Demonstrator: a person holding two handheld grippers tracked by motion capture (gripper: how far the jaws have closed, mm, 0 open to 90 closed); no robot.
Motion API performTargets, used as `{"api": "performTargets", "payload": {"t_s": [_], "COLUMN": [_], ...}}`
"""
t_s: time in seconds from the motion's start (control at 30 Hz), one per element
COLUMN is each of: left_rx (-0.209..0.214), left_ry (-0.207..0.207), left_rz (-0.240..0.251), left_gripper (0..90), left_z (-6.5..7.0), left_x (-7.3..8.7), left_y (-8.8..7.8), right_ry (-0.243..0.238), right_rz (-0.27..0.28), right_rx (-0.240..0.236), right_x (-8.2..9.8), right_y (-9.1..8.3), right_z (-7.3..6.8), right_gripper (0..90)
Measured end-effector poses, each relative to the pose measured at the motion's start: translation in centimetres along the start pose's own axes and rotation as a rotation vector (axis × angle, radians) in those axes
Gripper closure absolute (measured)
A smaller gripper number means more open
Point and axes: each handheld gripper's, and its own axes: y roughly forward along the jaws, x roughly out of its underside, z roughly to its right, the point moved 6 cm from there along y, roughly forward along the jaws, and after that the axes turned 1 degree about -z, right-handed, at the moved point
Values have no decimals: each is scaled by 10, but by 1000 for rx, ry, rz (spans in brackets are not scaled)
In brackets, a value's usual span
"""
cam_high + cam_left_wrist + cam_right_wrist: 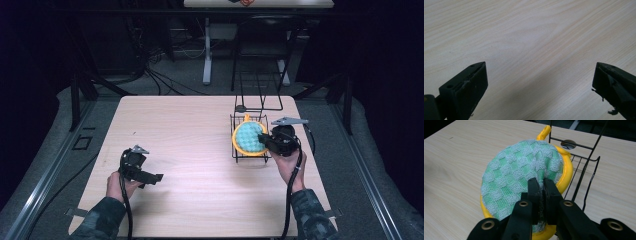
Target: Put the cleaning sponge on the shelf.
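Green-and-white checked cloth, rimmed in yellow, marked the round pot holder [521,177] that the right gripper [541,185] pinched between its pressed-together jaws, the fabric puckering where they bit. In the high view the pot holder [248,138] sat over the black wire rack [241,156] at about three o'clock on the pale wooden table [190,130], its yellow hanging loop pointing toward twelve. The grip appeared secured, so the catching of the cloth looked done; whether the pot holder was going into the rack or coming out could not be told, and its carrying and release seemed still to come. Relative to the right gripper, the cloth spread away toward eleven o'clock, with the rack's wires rising at two. The left gripper [150,176] waited at about eight o'clock on the table, well apart from the rack, its jaws spread wide over bare wood and holding nothing.
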Motion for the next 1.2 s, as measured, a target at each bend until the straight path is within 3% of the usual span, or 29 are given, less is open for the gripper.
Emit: {"api": "performTargets", "payload": {"t_s": [0.13,0.43,0.6,1.2], "left_rx": [-3,-5,-8,-3], "left_ry": [1,3,3,10], "left_rz": [-3,-10,-3,-12], "left_gripper": [0,0,0,0], "left_z": [0,0,0,1], "left_x": [0,1,1,0], "left_y": [0,2,1,2], "right_ry": [20,-16,14,9], "right_rz": [-3,-51,-67,-88], "right_rx": [16,77,79,107], "right_x": [1,12,16,17], "right_y": [4,30,37,54], "right_z": [8,17,23,28], "right_gripper": [861,860,859,858]}}
